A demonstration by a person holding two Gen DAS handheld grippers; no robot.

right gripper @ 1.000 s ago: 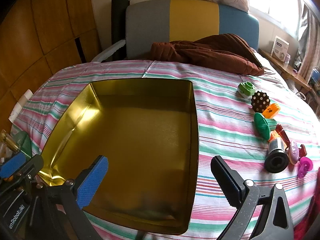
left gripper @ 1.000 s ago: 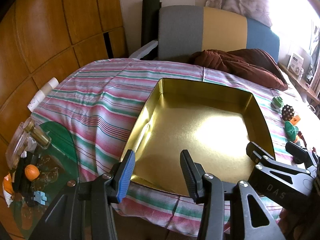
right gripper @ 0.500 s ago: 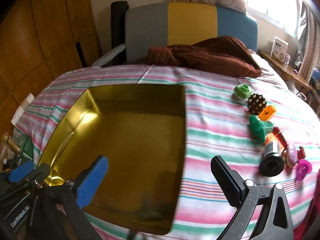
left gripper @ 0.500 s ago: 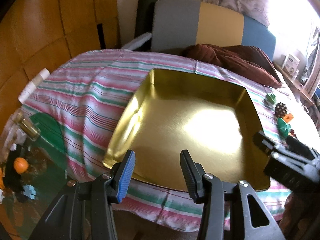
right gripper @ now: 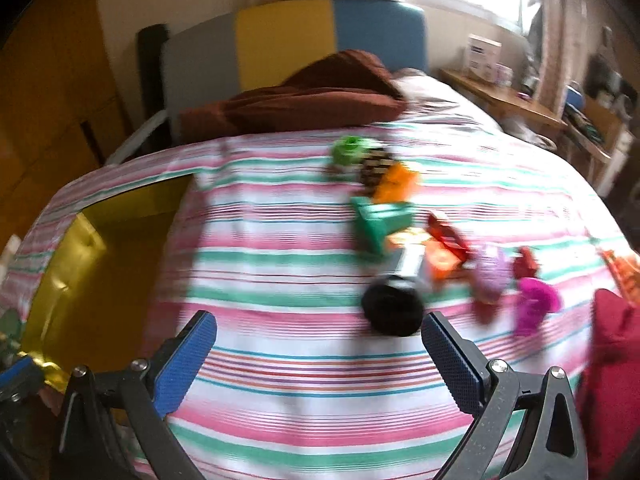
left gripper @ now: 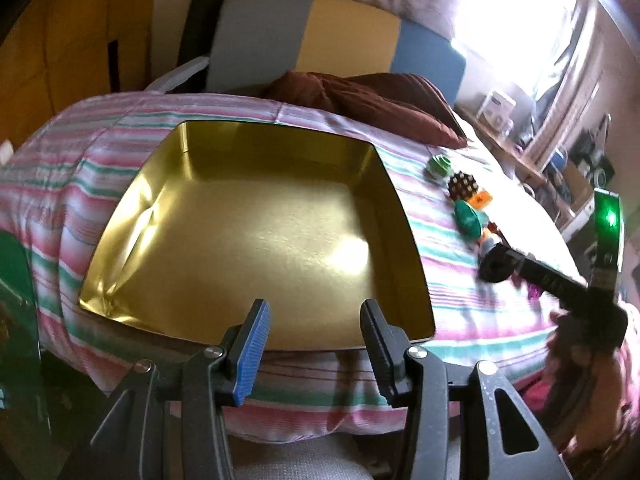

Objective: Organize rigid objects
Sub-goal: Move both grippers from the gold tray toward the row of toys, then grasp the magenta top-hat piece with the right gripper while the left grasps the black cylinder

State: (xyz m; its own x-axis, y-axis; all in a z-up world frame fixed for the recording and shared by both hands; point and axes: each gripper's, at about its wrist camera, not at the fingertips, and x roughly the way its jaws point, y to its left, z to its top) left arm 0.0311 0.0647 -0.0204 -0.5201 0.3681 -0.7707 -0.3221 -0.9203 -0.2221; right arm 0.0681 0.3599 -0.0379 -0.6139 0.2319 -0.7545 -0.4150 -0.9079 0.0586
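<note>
A wide gold tin tray (left gripper: 132,208) lies empty on the striped bedspread; its corner shows at the left of the right wrist view (right gripper: 52,272). A row of small toys lies to its right: a green ring (right gripper: 350,152), a dark studded ball (right gripper: 376,166), an orange piece (right gripper: 396,184), a green cone (right gripper: 382,222), a black-ended cylinder (right gripper: 394,306), a purple piece (right gripper: 490,280) and a magenta piece (right gripper: 534,306). My left gripper (left gripper: 314,344) is open and empty at the tray's near edge. My right gripper (right gripper: 318,354) is open and empty, just short of the black-ended cylinder; the view is blurred.
A brown blanket (left gripper: 372,100) lies at the head of the bed before a grey, yellow and blue headboard (left gripper: 320,44). A wooden shelf with clutter (right gripper: 532,108) stands at the far right. A red cloth (right gripper: 612,380) lies at the right edge.
My right gripper has swung right, away from the tray and toward the row of toys. My left gripper has shifted right along the tray's near edge. Both stay open.
</note>
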